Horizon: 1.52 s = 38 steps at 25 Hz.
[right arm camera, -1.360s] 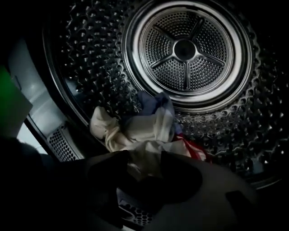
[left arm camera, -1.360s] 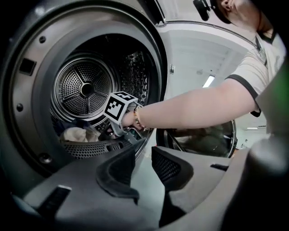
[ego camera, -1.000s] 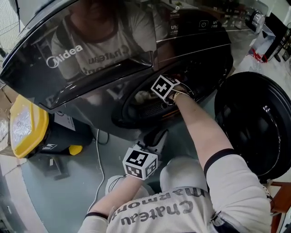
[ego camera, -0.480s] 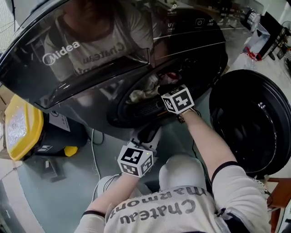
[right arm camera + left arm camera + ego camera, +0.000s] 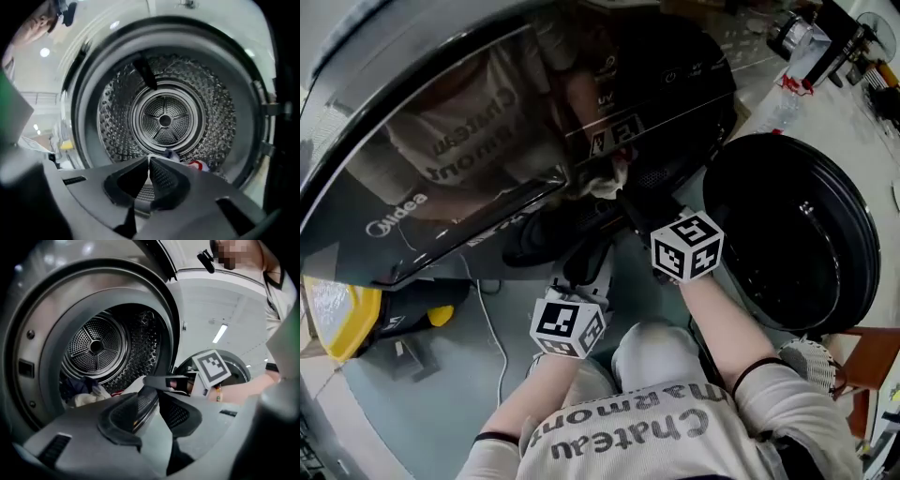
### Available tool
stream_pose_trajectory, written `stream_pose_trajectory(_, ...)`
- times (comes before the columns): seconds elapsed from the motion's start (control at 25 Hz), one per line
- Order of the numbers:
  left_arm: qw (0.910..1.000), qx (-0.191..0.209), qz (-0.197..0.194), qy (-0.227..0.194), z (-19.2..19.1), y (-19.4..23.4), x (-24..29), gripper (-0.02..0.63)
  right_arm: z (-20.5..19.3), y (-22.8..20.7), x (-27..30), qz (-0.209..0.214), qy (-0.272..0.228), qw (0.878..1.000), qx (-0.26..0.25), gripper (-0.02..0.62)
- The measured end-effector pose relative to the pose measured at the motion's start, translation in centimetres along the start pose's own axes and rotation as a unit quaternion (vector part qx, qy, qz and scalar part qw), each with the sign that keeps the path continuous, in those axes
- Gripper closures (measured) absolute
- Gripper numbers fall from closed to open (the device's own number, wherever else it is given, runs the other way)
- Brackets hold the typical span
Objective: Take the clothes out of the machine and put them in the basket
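Black machine (image 5: 675,103), pale clothes (image 5: 602,178)

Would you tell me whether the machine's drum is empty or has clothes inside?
Not empty: light and dark clothes lie at the bottom of the drum.

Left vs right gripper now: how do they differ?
The left gripper has its jaws apart. They have just opened wider and nothing is between them. The right gripper has its jaws shut on a pale cloth. In the head view the left gripper sits lower in the picture than the right gripper. Both point into the drum.
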State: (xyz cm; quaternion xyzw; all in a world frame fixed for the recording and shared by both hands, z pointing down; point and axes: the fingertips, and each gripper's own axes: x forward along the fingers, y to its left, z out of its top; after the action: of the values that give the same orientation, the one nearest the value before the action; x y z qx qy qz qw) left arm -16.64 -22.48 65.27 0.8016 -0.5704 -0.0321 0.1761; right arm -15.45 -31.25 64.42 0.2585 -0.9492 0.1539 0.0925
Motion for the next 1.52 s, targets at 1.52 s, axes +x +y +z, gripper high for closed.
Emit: stream_pose_trajectory(1.52, 0.9977, -0.02, -0.043, 0.049, 33.7, -18.2, -16.6, 0.477, 35.1, 20.5, -27.2, -0.008, -0.071, 0.997, 0.022, 0.56)
